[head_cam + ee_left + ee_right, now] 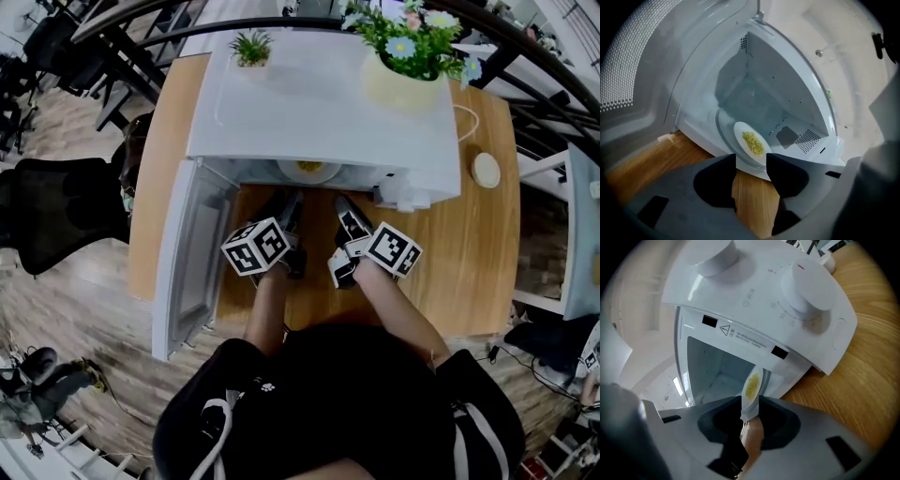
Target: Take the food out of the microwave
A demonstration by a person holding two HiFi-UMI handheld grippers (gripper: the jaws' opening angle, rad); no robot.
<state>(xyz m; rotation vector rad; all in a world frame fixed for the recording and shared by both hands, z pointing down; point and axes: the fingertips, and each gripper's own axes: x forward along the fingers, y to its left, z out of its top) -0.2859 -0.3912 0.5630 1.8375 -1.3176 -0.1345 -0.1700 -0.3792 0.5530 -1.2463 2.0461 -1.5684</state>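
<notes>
1. The microwave (319, 112) is standing on the wooden table (473, 262) with its door (187, 272) swung wide to the left. The plate (749, 140) of yellow food (753, 143) is sitting inside on the glass turntable (723, 133), toward the front of the cavity.
2. The left gripper (751, 161) is hovering just outside the opening with its jaws spread wide and nothing between them — the plate's near rim is showing beyond the gap, not in it.
3. The right gripper (750, 405) is pointing at the same plate from the control-panel side, rolled so that the plate is appearing edge-on. Its jaws are standing apart by a narrower gap and are gripping nothing.
4. Step in hand, as judged: approaching the plate for a two-sided lift. Each gripper is best going in low and level, one jaw sliding under the rim and one over it, on opposite sides of the plate.
5. The rim is looking thin and glossy, so each bite is probably needing to be firm and clear of the food. Closing both grippers before lifting is guarding against tipping.
6. Withdrawing is likely going best straight out toward the person — level, clear of the door on the left and the knob (806, 287) panel on the right.
</notes>
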